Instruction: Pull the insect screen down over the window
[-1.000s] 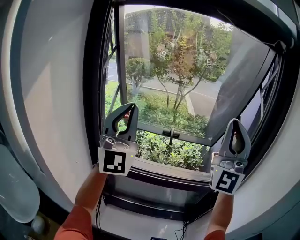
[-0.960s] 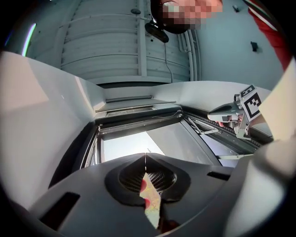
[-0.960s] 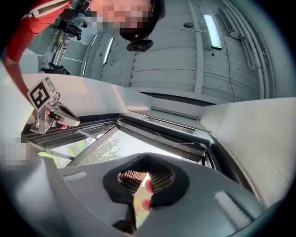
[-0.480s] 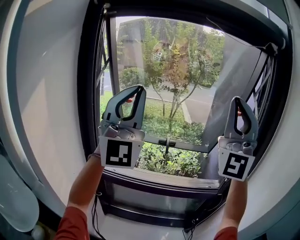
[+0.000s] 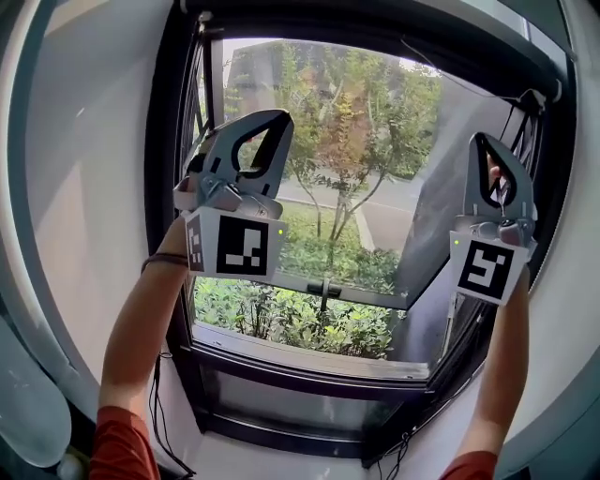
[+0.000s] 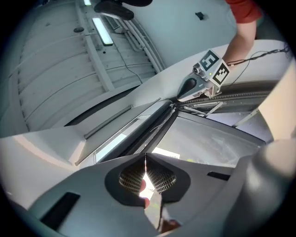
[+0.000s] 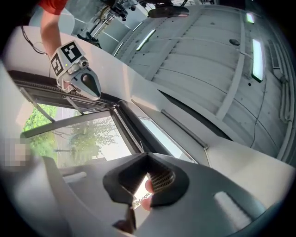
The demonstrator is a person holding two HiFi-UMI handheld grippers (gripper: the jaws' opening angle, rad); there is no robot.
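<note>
The black-framed window fills the head view, and no screen covers its opening; trees show through. A dark top rail spans the opening, with a thin cord slanting below it at the right. My left gripper is raised at the upper left of the opening, shut and empty. My right gripper is up at the right side, also shut on nothing. In the left gripper view my own jaws meet below the top frame, and the right gripper nears the frame's corner. The right gripper view shows its closed jaws and the left gripper.
An open glass sash swings outward at the right. A handle sits on the lower rail. White wall flanks the window on the left. Cables hang below the sill. Ceiling lights are overhead.
Both grippers have risen from near the sill to the upper part of the window, rolling as they went. Both stay shut and empty.
</note>
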